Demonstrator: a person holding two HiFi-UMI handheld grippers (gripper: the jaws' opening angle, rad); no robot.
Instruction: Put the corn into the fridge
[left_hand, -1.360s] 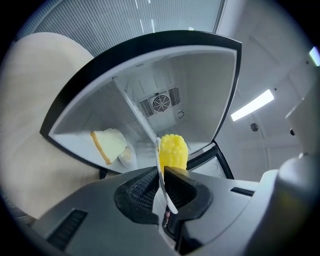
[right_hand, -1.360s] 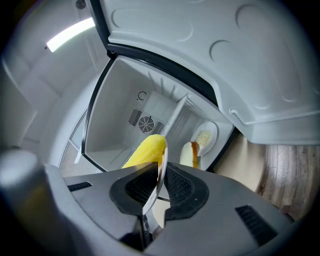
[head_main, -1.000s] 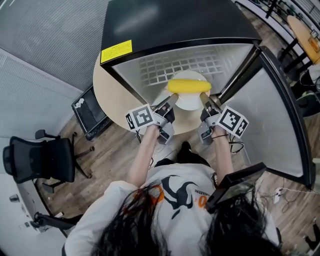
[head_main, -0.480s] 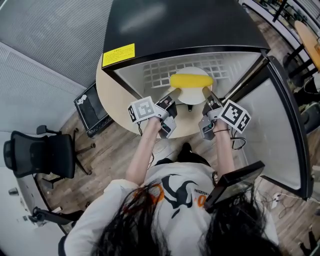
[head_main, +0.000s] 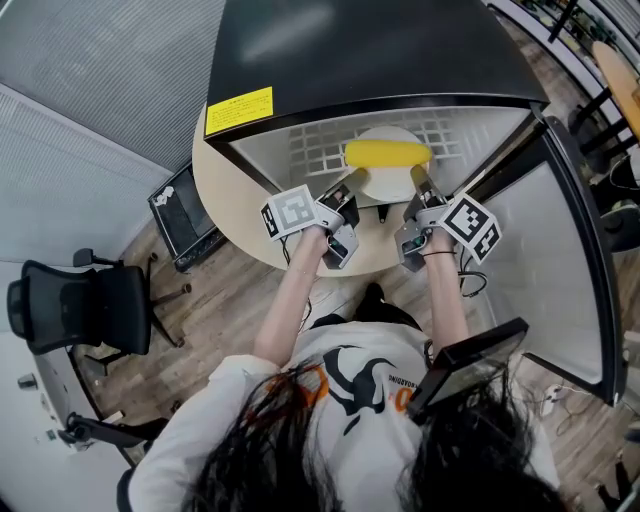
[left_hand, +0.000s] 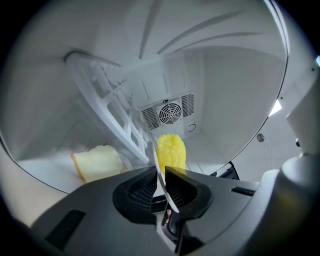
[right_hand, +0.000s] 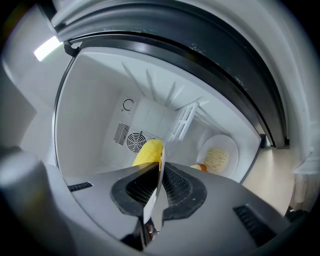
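Surroundings: black compact fridge (head_main: 370, 50) on a round beige table (head_main: 225, 200), with its door (head_main: 560, 250) swung open to the right. A yellow warning sticker (head_main: 238, 110) sat on the fridge's top edge. A black office chair (head_main: 80, 305) and a dark box (head_main: 180, 215) stood on the wood floor to the left.

Inside: round fan grille (left_hand: 170, 114) on the back wall. A white wire shelf (left_hand: 115, 115) ran tilted along the left, just beside the corn. A pale yellow wedge-shaped slice (left_hand: 97, 162) lay on the cabinet floor beyond the shelf. In the right gripper view, a white round dish (right_hand: 218, 156) with a pale ribbed item sat against the right wall; what the item was could not be told.

Task item: yellow cob of corn (head_main: 388, 153), kernels in even rows, lay crosswise on a thin white round plate (head_main: 385, 180) inside the fridge opening.

Left gripper (head_main: 355, 178): jaws clamped on the plate's near rim, the edge showing between the pads; they had just been easing apart.

Right gripper (head_main: 415, 175): jaws closed tight on the same rim.
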